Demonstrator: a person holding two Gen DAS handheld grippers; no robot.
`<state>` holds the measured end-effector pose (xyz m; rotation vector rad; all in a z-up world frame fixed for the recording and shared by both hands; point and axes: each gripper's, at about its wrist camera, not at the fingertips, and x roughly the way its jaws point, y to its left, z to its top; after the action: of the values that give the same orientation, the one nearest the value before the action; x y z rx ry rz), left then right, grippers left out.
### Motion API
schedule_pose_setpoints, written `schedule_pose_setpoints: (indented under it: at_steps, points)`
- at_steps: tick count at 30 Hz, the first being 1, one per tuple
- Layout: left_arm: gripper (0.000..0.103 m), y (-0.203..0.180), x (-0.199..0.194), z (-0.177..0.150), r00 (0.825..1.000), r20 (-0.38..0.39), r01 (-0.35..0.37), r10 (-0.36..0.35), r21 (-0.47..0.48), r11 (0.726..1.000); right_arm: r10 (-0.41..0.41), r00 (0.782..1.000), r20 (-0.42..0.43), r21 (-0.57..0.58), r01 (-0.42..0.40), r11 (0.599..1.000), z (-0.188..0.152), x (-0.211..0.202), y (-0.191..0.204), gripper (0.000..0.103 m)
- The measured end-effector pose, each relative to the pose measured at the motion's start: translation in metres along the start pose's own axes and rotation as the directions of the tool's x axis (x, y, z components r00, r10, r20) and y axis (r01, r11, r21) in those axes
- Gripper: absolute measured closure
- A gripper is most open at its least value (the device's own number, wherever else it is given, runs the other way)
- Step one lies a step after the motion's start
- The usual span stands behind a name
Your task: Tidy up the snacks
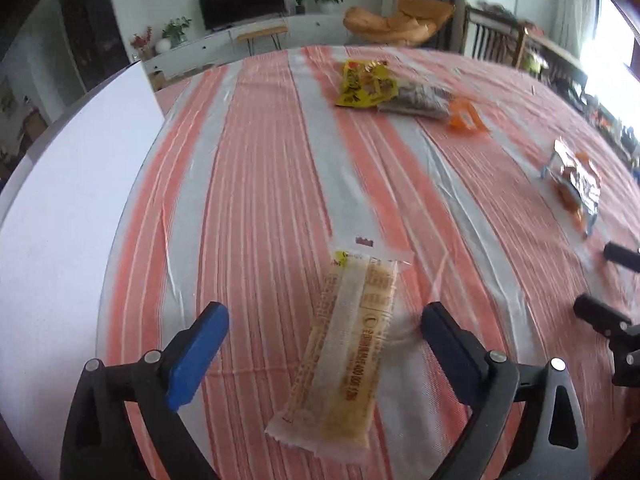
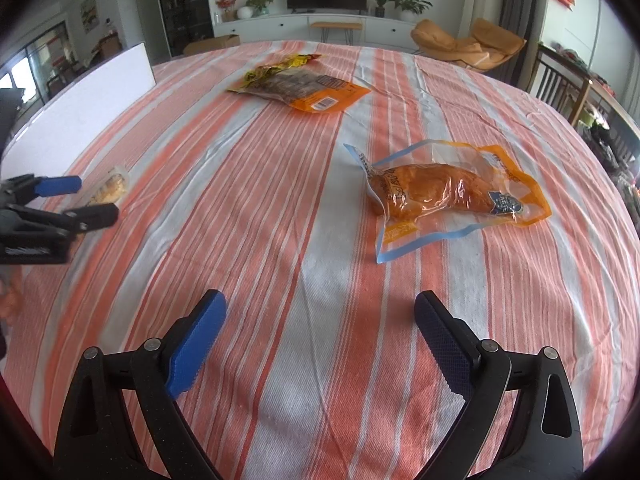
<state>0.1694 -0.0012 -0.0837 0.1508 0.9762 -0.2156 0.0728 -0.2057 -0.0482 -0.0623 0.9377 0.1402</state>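
Note:
A long pale-yellow snack pack (image 1: 346, 350) lies on the striped tablecloth between the fingers of my open left gripper (image 1: 326, 326), which hovers just over it without touching. The pack shows small at the left of the right wrist view (image 2: 110, 190), beside the left gripper (image 2: 86, 200). My right gripper (image 2: 318, 320) is open and empty above the cloth. A clear and orange chicken-leg pack (image 2: 444, 194) lies ahead of it to the right, also seen in the left wrist view (image 1: 576, 184). A yellow pack (image 1: 366, 84) and an orange-edged pack (image 2: 304, 88) lie together farther back.
A white board (image 1: 72, 200) stands along the table's left edge, also in the right wrist view (image 2: 84, 112). The orange and white striped cloth (image 2: 280, 220) covers the table. My right gripper's fingers (image 1: 600, 316) show at the right edge of the left wrist view. Chairs stand beyond the right side.

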Motion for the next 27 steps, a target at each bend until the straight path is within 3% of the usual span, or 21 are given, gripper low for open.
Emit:
schedule_pose_setpoints:
  at_steps: [3, 27]
  points:
    - [0.000, 0.0086, 0.0017, -0.0023, 1.000, 0.026, 0.015, -0.013, -0.050, 0.999, 0.002, 1.000, 0.001, 0.003, -0.002, 1.000, -0.0003, -0.0006, -0.0003, 0.006]
    - [0.000, 0.0061, 0.0023, -0.0027, 1.000, 0.031, 0.004, -0.002, -0.053, 0.999, -0.004, 1.000, 0.004, 0.008, 0.004, 1.000, -0.0006, 0.0006, -0.0005, 0.006]
